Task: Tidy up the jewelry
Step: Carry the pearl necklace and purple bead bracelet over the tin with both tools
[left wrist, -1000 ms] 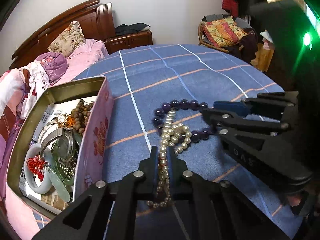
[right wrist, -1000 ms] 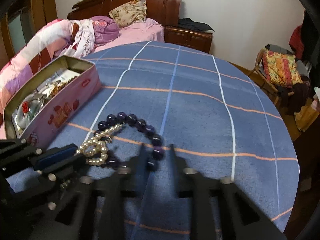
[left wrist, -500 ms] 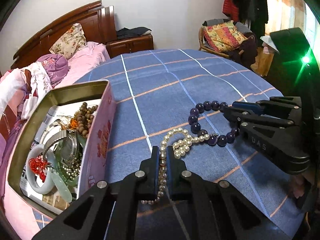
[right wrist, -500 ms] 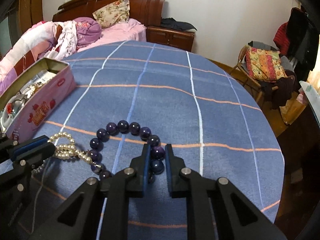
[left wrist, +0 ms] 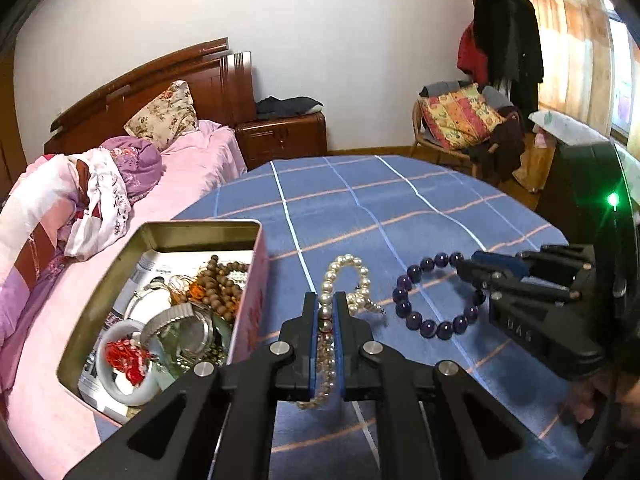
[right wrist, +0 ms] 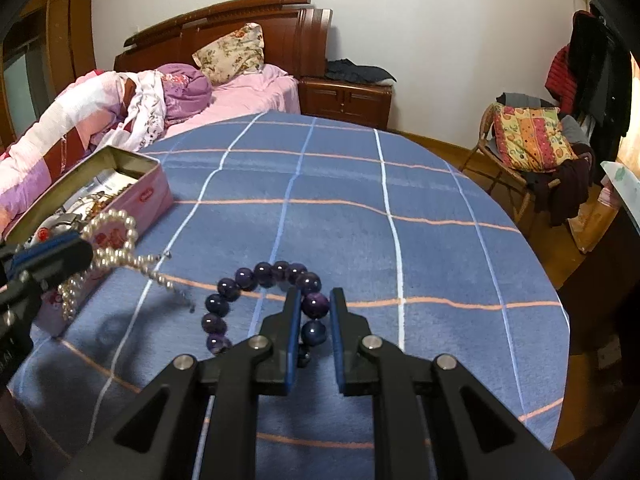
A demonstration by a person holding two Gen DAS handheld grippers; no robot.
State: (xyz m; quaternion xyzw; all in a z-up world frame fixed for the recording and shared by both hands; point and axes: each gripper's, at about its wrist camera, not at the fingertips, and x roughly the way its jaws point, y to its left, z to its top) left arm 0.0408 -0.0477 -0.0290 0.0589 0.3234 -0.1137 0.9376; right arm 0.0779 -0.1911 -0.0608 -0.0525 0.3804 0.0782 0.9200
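My left gripper (left wrist: pixel 327 305) is shut on a white pearl necklace (left wrist: pixel 347 276), which hangs lifted off the blue checked tablecloth (left wrist: pixel 360 208), just right of the pink tin (left wrist: pixel 256 300). In the right wrist view the same pearl necklace (right wrist: pixel 116 240) dangles from the left gripper (right wrist: pixel 76 252) in front of the tin (right wrist: pixel 148 196). My right gripper (right wrist: pixel 314 306) is shut on a bead of the purple bead bracelet (right wrist: pixel 256 276); the bracelet (left wrist: pixel 424 320) lies on the cloth, apart from the pearls, with the right gripper (left wrist: pixel 472 272) at its right side.
The open pink tin holds several pieces: a wooden bead string (left wrist: pixel 220 280), a metal watch (left wrist: pixel 180 320), a pale bangle (left wrist: pixel 120 360) with red beads. A bed (left wrist: pixel 120 168) lies beyond the table's left edge and a chair (left wrist: pixel 460 120) stands at the back right.
The tangled pearls and purple bracelet have come apart. My left gripper rose and drew the pearls left toward the tin, while the right gripper kept hold of the bracelet.
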